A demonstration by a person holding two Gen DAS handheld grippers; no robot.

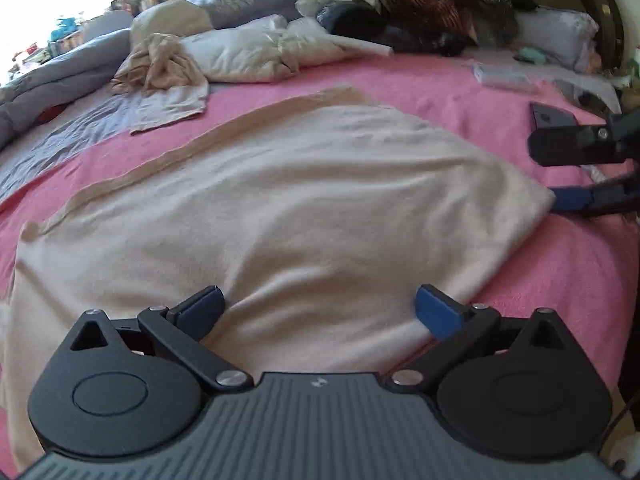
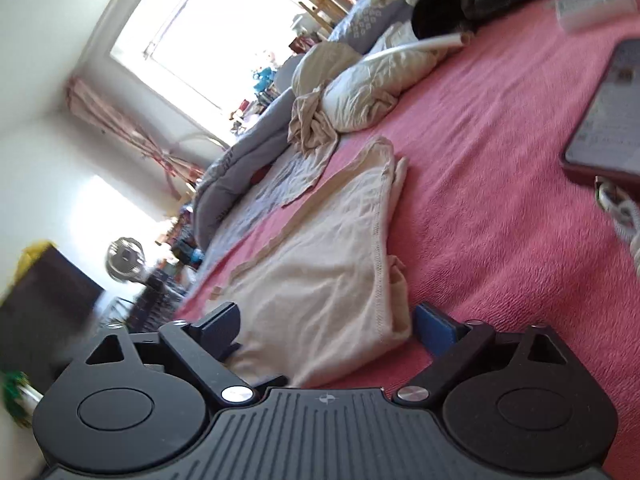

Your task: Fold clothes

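On the pink blanket, the beige garment lies flat.

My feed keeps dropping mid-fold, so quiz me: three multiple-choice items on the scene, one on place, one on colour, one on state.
1. Where does the beige garment lie?
A. Spread on the bed
B. Hung on a chair
C. In a basket

2. What colour is the blanket under it?
A. Green
B. Pink
C. Black

3. How do the jaws of the left gripper stand?
A. Shut on the garment
B. Shut on nothing
C. Open over the garment

Answers:
1 A, the left wrist view shows it flat on the bed cover.
2 B, pink shows all around the garment's edges.
3 C, the two blue pads stand wide apart with cloth showing between them. The right gripper is open as well, at the garment's stitched edge.
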